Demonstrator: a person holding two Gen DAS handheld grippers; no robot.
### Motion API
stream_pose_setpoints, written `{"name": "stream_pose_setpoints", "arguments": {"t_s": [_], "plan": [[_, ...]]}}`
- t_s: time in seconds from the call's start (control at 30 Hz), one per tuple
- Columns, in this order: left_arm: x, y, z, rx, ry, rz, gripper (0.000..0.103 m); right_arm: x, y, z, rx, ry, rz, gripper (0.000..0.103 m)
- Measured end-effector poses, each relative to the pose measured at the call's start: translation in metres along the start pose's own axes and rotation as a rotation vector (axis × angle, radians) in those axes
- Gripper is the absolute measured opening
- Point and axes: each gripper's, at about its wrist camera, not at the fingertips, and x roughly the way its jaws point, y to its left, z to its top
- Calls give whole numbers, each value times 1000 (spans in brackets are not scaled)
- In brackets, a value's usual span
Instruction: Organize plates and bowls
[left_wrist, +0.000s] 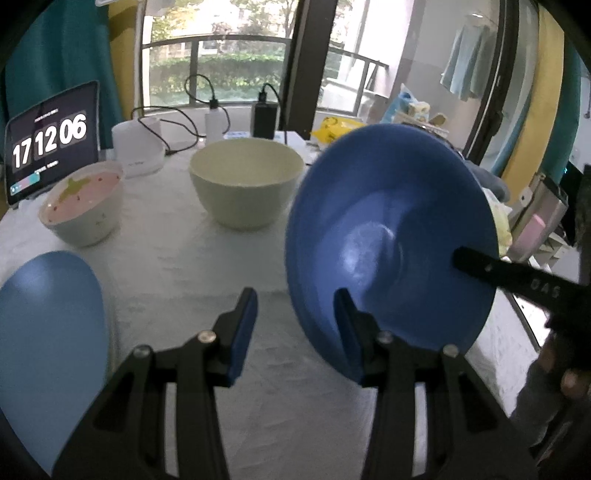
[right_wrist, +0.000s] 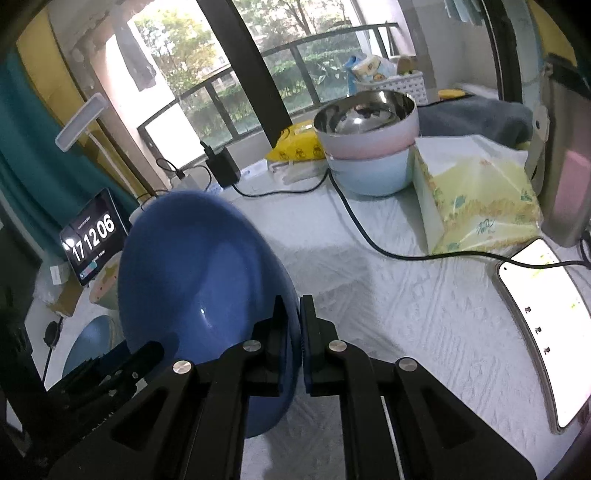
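One rigid, slick-looking blue plate (right_wrist: 192, 295) pinched at its rim by right tongs (right_wrist: 300, 332), prob slips easy; left tongs (left_wrist: 295, 332) open w/ nothing.

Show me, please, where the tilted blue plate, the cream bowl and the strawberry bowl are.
tilted blue plate (left_wrist: 388, 236), left wrist view, on its inner face.
cream bowl (left_wrist: 243, 195), left wrist view, on its outer wall.
strawberry bowl (left_wrist: 86, 225), left wrist view, on its white outer wall.

The tablet (left_wrist: 51, 142) screen shows the clock digits "17 12 06", readable in both wrist views (right_wrist: 93, 238). The smaller lines of text above and below the digits are too small to read.
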Motion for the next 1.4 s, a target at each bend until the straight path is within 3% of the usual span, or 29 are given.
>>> {"name": "stream_pose_setpoints", "arguments": {"t_s": [0.13,0.17,0.27,0.57,0.93,1.1,1.23,1.4], "plan": [[9,-7,0,13,27,-23,28,9,-2,-5,7,41,8,7],[11,-8,-1,13,35,-27,20,10,-2,-6,6,47,12,7],[11,-9,-2,12,38,-20,14,9,1,-6,-10,53,12,8],[-32,2,-12,10,30,7,14,-7,19,-17,-20,78,47,8],[-74,23,-45,-28,74,-4,14,-23,51,-52,-51,215,92,29],[-77,30,-47,-37,75,-16,14,-26,54,-56,-48,223,77,30],[-84,35,-44,-47,47,-21,14,-33,63,-49,-77,199,68,42],[-88,45,-36,-67,43,-17,17,-41,64,-33,-102,163,40,42]]}}
